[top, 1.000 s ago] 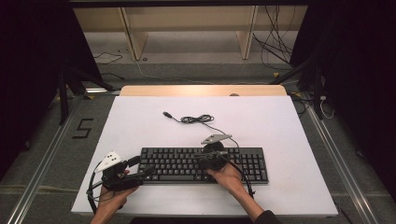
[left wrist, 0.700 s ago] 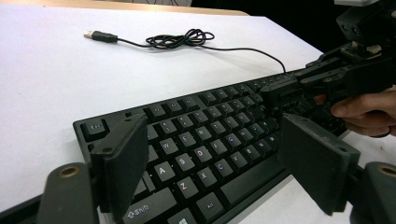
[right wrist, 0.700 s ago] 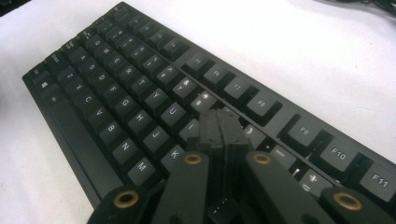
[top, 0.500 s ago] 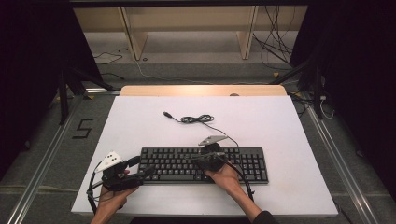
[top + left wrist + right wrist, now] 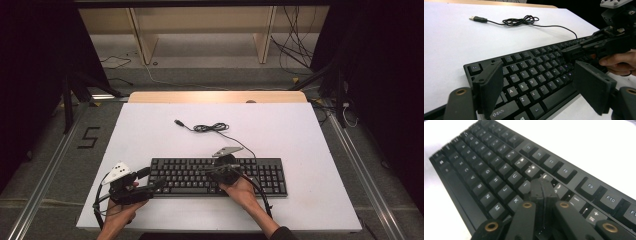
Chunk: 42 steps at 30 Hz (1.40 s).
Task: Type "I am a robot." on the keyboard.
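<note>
Directly under the pressed-together right tool (image 5: 542, 188), the black keyboard (image 5: 499, 170), tip on its middle keys.

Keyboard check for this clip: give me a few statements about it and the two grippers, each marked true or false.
1. The right gripper is shut, its tips over the keyboard. True.
2. The left gripper is clamped on the cable. False: it is open by the keyboard's left end, nothing pressed between its jaws.
3. The USB plug lies loose on the white table. True.
4. The cable is stretched straight. False: part of it is bunched in loops.
</note>
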### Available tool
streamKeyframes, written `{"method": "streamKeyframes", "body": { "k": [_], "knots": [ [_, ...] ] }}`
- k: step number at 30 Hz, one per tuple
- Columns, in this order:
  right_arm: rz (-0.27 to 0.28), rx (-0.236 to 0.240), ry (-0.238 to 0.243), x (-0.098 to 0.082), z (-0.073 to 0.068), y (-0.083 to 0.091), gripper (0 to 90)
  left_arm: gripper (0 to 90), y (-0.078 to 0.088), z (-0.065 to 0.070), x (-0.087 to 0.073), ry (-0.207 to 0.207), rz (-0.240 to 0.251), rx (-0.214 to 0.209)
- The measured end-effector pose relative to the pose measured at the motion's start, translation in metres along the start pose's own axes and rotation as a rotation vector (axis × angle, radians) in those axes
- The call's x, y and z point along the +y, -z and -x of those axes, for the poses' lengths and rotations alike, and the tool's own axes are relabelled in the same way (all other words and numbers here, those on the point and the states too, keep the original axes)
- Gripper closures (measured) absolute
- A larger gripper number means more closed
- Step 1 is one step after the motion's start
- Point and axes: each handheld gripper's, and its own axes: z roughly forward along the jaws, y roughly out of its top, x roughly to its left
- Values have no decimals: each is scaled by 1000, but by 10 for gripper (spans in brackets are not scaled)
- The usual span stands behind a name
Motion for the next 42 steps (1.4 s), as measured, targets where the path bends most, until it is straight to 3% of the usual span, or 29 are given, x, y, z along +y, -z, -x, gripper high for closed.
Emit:
{"method": "streamKeyframes", "body": {
  "k": [10,17,21,37,42],
  "knots": [
    [75,55,-17,0,-2,16,667,279,-5,1,2,-7,-23,6],
    [102,95,-10,-3,-4,29,536,383,-17,1,9,10,-57,0],
    [120,106,-6,-6,-5,36,476,463,-25,5,11,-13,-98,-12],
    [154,131,1,-20,-8,54,416,834,-65,15,23,-110,-230,-34],
    [153,135,-1,-23,-8,58,410,888,-74,14,25,-112,-260,-36]
  ]
}}
